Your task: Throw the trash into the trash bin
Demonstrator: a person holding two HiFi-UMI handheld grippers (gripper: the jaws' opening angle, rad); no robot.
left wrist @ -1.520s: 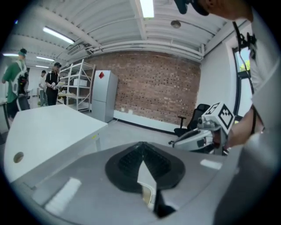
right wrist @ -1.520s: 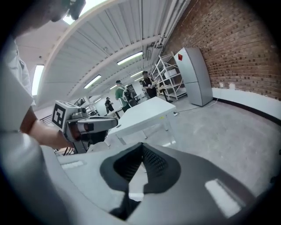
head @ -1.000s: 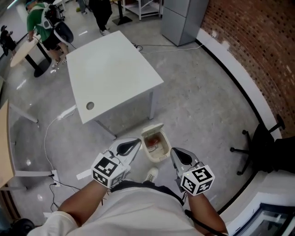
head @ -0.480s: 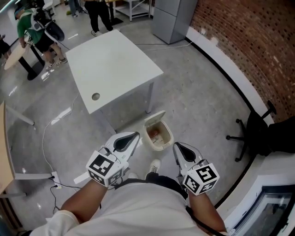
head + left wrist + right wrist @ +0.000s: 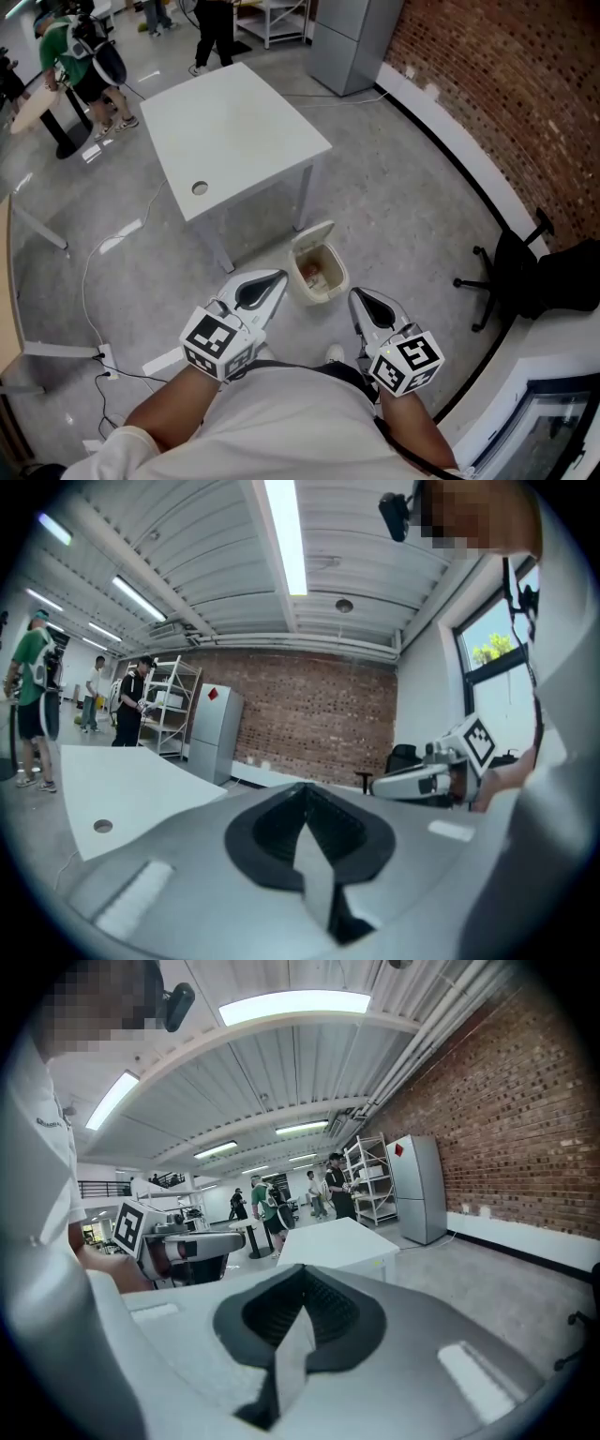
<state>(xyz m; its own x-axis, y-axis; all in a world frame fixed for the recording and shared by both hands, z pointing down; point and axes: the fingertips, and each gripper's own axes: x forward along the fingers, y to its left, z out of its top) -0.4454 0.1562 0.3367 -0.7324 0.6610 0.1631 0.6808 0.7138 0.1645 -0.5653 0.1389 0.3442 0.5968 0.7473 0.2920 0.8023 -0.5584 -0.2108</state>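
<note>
Your left gripper (image 5: 274, 281) and right gripper (image 5: 358, 300) both have the jaws together, holding nothing. The trash bin (image 5: 340, 278) stands at your 12 o'clock, lid open, with the trash (image 5: 313, 274) inside it.

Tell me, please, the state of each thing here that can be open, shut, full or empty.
Trash bin: standing on the floor, lid open and tipped back, trash inside.
Left gripper: fingers shut, nothing between them.
Right gripper: fingers shut, nothing between them.
</note>
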